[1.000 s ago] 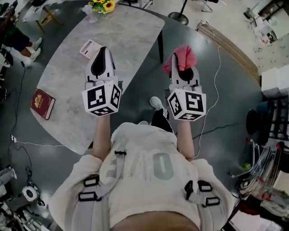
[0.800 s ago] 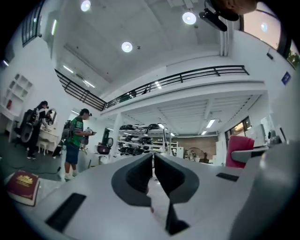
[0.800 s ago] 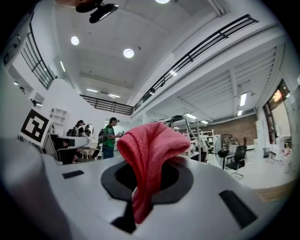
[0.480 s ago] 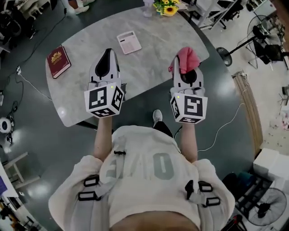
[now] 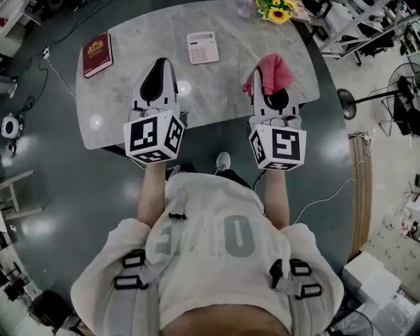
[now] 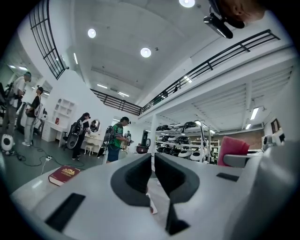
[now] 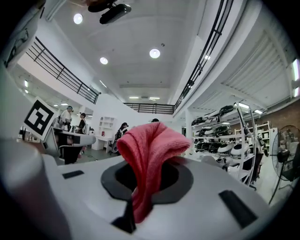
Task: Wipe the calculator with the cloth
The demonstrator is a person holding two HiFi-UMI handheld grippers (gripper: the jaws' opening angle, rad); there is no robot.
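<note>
Right fingers [image 7: 185,185] clamp the pink cloth [image 7: 150,150], left fingers [image 6: 136,180] closed empty; calculator [image 5: 202,47] and red book [image 5: 97,54] lie ahead.

Red book [image 5: 97,54] and sunflowers [image 5: 278,10] sit on the grey table [image 5: 216,92].

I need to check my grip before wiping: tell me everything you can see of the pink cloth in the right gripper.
The pink terry-like cloth is soft and bunched, pinched between the shut jaws of the right gripper. A folded lump rises beyond the jaws; a narrow tail trails back between them. In the head view it shows over the near right part of the grey marble table, right of the pale calculator, not touching it.
</note>
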